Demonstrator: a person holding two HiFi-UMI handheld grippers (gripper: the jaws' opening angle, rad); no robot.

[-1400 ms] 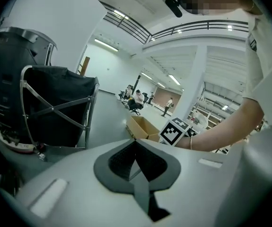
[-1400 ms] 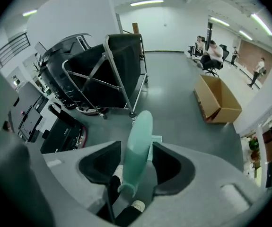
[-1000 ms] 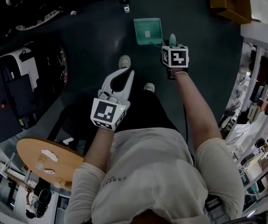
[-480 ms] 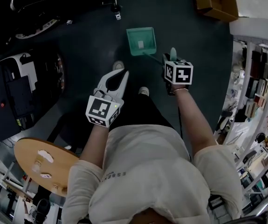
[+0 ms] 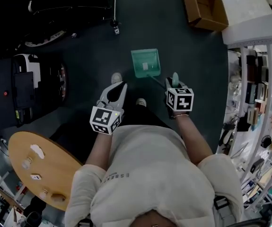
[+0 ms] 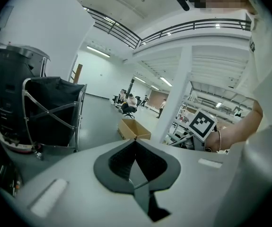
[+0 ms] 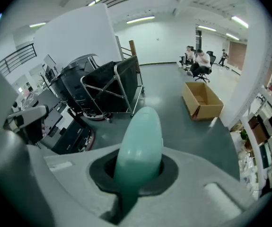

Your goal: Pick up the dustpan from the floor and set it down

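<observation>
The teal dustpan [image 5: 145, 63] reaches out ahead of my right gripper over the dark floor, its thin handle running back to the jaws. My right gripper [image 5: 174, 85] is shut on the handle. The rounded handle end [image 7: 138, 143] sticks up between the right gripper's [image 7: 136, 176] jaws in the right gripper view. My left gripper [image 5: 118, 90] hangs beside it to the left, above the person's shoes, shut and holding nothing. In the left gripper view the left gripper's [image 6: 136, 162] dark pads meet with nothing between them.
An open cardboard box [image 5: 203, 6] lies on the floor at the back right, next to a white counter [image 5: 254, 18]. Shelving [image 5: 258, 98] lines the right side. A black cart [image 5: 27, 89] stands at the left, with a round wooden table [image 5: 36, 174] near the person.
Both grippers have come back toward the body and risen. The dustpan has travelled with the right gripper, away from its earlier spot on the floor.
</observation>
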